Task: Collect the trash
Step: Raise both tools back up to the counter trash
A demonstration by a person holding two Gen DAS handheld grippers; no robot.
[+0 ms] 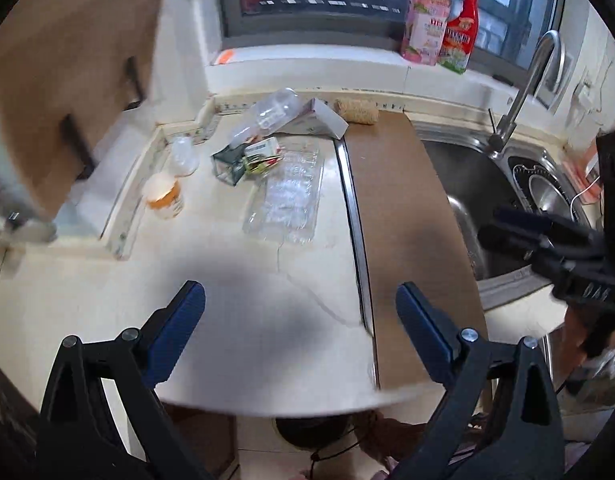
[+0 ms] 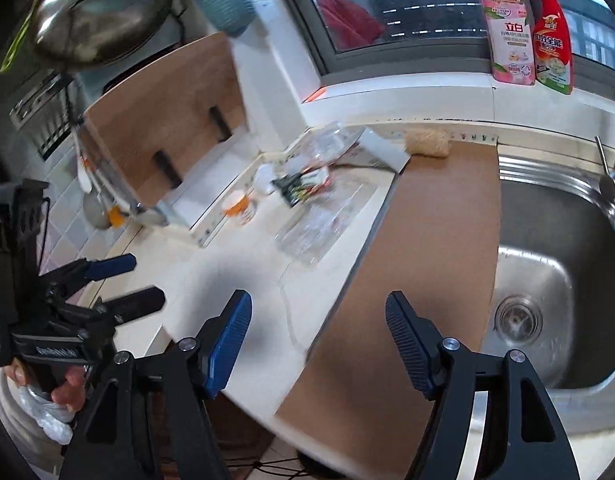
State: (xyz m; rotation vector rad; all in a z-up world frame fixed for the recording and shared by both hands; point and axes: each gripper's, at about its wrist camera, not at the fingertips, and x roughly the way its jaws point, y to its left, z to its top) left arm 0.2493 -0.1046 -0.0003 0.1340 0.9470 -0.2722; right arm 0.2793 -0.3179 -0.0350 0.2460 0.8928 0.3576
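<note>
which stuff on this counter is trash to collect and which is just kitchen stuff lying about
Trash to collect:
- clear plastic tray
- clear plastic bottle
- dark green wrapper
- white carton
- orange-and-white cup

Just kitchen things:
- pink soap bottle
- red spray bottle
- faucet
- sink
- wok lid

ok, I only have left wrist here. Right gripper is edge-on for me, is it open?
Observer: Yes. The right gripper is open, jaws wide with nothing between them, over the counter's front edge.
Operator: Any bin in sight?
Observer: Probably. A white bag-lined container sits low on the left of the right wrist view, below the hand holding the left gripper.
Operator: Sink drain?
Observer: The drain is in plain view, nothing on it.
</note>
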